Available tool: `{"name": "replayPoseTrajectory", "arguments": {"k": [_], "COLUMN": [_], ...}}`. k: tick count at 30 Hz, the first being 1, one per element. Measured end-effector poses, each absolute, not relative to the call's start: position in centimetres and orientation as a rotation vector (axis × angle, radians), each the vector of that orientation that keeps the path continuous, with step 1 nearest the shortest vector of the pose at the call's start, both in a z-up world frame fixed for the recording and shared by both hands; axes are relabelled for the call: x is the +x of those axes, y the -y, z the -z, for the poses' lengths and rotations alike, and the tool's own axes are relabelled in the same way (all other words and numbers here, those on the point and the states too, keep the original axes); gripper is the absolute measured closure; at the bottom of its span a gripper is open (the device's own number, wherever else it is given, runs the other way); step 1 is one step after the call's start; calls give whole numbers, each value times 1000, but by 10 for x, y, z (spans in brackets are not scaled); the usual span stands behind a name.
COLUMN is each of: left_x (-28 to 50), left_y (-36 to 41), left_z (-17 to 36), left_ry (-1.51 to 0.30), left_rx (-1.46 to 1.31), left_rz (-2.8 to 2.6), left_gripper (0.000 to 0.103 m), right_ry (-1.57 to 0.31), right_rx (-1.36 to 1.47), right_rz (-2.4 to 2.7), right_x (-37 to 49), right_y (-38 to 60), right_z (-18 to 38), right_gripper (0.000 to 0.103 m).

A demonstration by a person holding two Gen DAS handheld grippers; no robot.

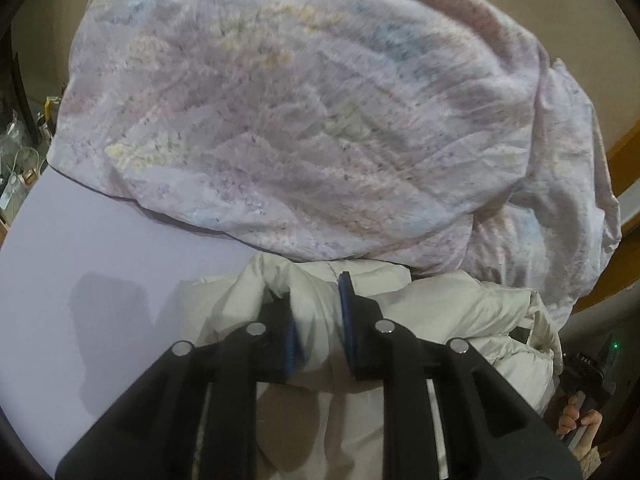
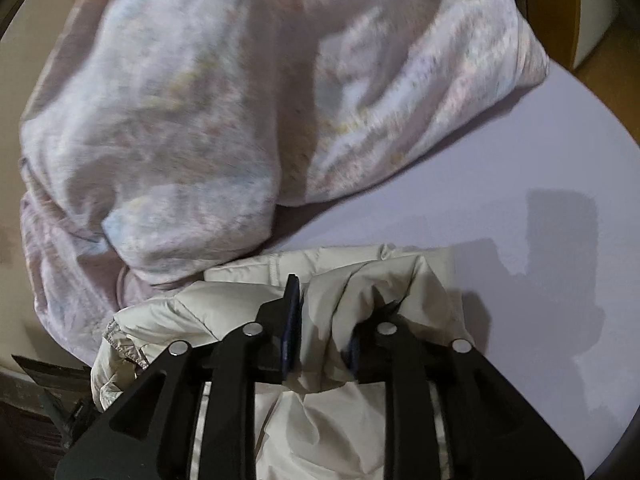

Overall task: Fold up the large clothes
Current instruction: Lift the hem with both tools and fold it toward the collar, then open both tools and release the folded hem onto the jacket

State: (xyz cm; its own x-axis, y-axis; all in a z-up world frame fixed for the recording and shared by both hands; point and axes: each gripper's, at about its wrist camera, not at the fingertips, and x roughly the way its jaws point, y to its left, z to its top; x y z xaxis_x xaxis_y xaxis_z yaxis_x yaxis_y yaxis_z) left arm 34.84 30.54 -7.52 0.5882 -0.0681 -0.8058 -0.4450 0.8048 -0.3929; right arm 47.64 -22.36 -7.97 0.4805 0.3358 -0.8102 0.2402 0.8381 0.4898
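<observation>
A cream puffy jacket point(image 1: 460, 312) lies bunched at the near edge of a white round table point(image 1: 80, 240). My left gripper point(image 1: 316, 312) is shut on a fold of it, with cloth pinched between the blue pads. In the right wrist view the same jacket point(image 2: 240, 300) lies under my right gripper point(image 2: 328, 320), which is shut on another fold of it. A large pale floral quilt point(image 1: 300, 100) is heaped behind the jacket and also shows in the right wrist view point(image 2: 200, 100).
The table surface point(image 2: 540, 160) shows to the right of the quilt. The person's hand with the other gripper handle point(image 1: 588, 368) is at the lower right of the left wrist view. Clutter point(image 1: 16, 152) lies beyond the table's left edge.
</observation>
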Motion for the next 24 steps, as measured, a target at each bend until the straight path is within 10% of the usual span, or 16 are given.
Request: {"name": "replayPoseTrajectory", "arguments": {"k": [11, 24], "left_x": [344, 315], "left_y": [-321, -299], "left_z": [51, 54], "left_ry": [-845, -929], "left_rx": [-730, -610], "left_rz": [-186, -151], "left_gripper": [12, 11], "right_ry": [-1052, -1197], "right_rx": [734, 222], "right_rz": [-146, -526], "right_x": [477, 440], "right_y": [245, 77], "right_z": [37, 46], "right_gripper": [41, 39]}}
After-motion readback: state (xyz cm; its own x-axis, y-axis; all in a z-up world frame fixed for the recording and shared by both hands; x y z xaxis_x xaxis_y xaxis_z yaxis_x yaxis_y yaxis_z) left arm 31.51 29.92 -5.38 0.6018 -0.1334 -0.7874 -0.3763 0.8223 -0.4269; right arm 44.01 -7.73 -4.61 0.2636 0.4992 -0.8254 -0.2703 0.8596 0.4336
